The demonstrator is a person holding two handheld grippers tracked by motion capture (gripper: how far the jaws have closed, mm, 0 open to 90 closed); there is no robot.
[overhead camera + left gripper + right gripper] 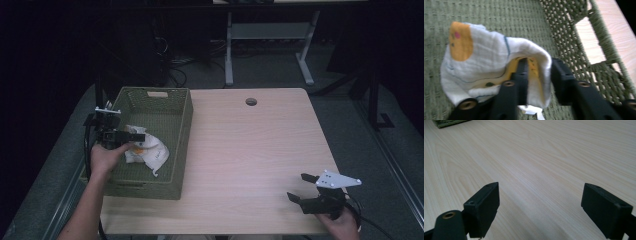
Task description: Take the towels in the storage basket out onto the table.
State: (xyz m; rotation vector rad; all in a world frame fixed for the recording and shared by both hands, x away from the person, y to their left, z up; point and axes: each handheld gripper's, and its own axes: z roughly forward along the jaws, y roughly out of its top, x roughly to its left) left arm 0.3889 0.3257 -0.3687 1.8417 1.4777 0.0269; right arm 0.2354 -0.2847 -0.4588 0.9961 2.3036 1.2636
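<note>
Table [250,150]: light wood, one round cable hole [251,102] near the far edge. Most of the surface from the middle to the right edge is bare, lots of room to move there. One green woven basket [182,120] sits on the left part, its left side at or past the table's left edge, near end close to the near edge. The basket has a cut-out handle in the far wall and one in the near wall.

Count: one basket, one cloth, two grippers, two hands.

Cloth [150,150]: white, crumpled, with orange and yellow patches and thin blue lines, lying on the basket floor toward the near-left part.

Left gripper [134,137]: reaching in over the basket's left wall, held by the left hand [106,156]. In the left gripper view the jaws are partly closed with a fold of the cloth [499,67] between them; the cloth drapes over one jaw and the other presses against it, so it's grasping the cloth.

Right gripper [301,186]: low at the near-right corner of the table, in the right hand [342,222], grey plate on top. Jaws spread wide, nothing between them, just bare wood [544,157] under them in the right gripper view. A corner of the basket [449,123] sits at that view's top left, well apart.
</note>
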